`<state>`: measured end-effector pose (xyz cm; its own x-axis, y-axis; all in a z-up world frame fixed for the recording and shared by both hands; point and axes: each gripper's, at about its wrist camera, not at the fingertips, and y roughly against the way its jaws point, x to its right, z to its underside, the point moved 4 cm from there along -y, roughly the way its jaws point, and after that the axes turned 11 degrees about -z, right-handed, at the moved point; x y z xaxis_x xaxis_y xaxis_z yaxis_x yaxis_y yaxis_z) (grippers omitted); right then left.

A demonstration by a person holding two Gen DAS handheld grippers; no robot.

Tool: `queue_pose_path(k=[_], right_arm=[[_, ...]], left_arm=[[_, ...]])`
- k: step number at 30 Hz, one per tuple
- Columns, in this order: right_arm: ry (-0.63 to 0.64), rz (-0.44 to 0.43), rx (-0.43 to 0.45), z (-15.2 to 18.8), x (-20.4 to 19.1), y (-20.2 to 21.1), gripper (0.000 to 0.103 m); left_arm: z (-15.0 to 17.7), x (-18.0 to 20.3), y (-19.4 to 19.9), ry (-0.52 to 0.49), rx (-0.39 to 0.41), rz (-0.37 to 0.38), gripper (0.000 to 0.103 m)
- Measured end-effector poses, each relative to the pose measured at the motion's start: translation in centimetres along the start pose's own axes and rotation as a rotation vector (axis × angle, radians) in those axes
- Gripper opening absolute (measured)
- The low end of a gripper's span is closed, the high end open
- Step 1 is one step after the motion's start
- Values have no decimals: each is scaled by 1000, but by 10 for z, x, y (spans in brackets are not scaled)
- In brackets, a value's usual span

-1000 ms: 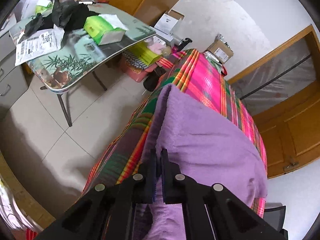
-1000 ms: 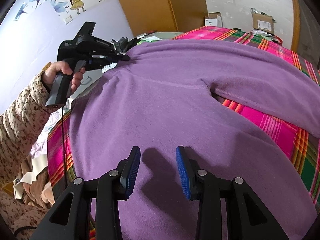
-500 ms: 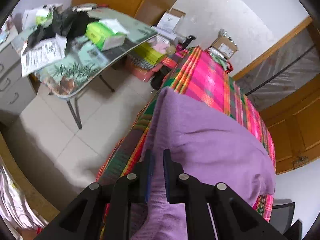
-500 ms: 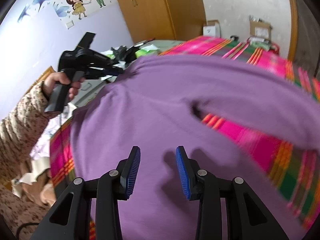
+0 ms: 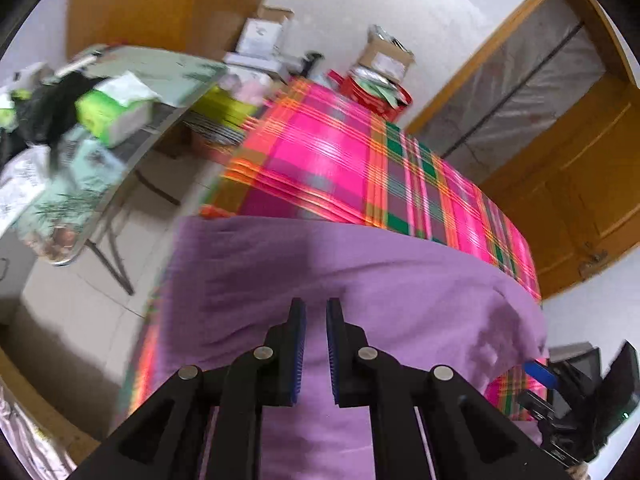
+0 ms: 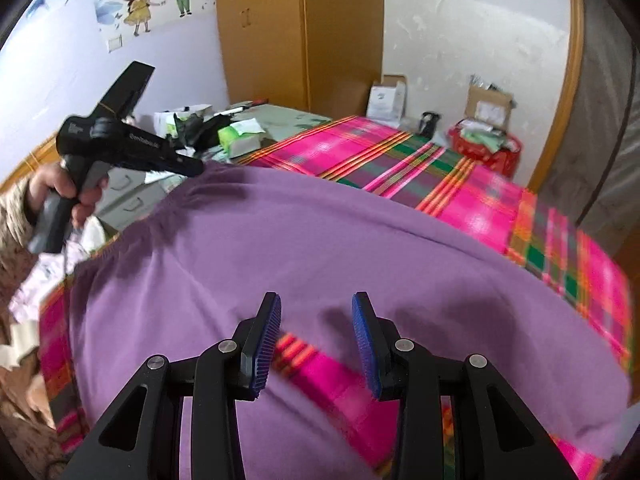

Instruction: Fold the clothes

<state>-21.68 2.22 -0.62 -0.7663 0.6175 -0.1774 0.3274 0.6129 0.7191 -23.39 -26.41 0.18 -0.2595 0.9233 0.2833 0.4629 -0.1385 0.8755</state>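
A purple fleece top (image 5: 360, 272) (image 6: 320, 240) lies spread on a bed covered by a pink plaid blanket (image 5: 320, 152) (image 6: 360, 148). My left gripper (image 5: 316, 304) hovers over the top near its left edge, jaws a narrow gap apart with nothing pinched between them. In the right wrist view the left gripper (image 6: 192, 168) sits in a person's hand (image 6: 68, 192), its tip by the bunched corner. My right gripper (image 6: 316, 300) stands open above the top's near part, with a strip of blanket showing through the gap. The right gripper (image 5: 538, 374) shows at the lower right of the left wrist view.
A folding table (image 5: 168, 76) stands left of the bed with a green tissue box (image 5: 116, 116) (image 6: 240, 140), papers and dark cloth. Cardboard boxes and a red bag (image 5: 376, 88) (image 6: 484, 144) stand by the far wall. A wooden wardrobe (image 6: 300, 40) and a door frame bound the room.
The left gripper let go of the top's edge, opened a little and lifted away. Both grippers rose and swung, so more of the bed shows. The top now lies flat.
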Motion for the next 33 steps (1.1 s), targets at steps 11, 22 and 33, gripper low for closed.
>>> queue_pose_path(k=[11,22,33], right_arm=[[-70,9,-79,-22,48,-64,39],[-63,27,-140,-38,80,-104,39],[-58,54,-156,-68,103,-137,39]], left_arm=[[-28,18,-57,-24,-64,-70,10],[-44,-6,-65,31,4,-120,4],[-58,15,-74,-186,20,-193,10]])
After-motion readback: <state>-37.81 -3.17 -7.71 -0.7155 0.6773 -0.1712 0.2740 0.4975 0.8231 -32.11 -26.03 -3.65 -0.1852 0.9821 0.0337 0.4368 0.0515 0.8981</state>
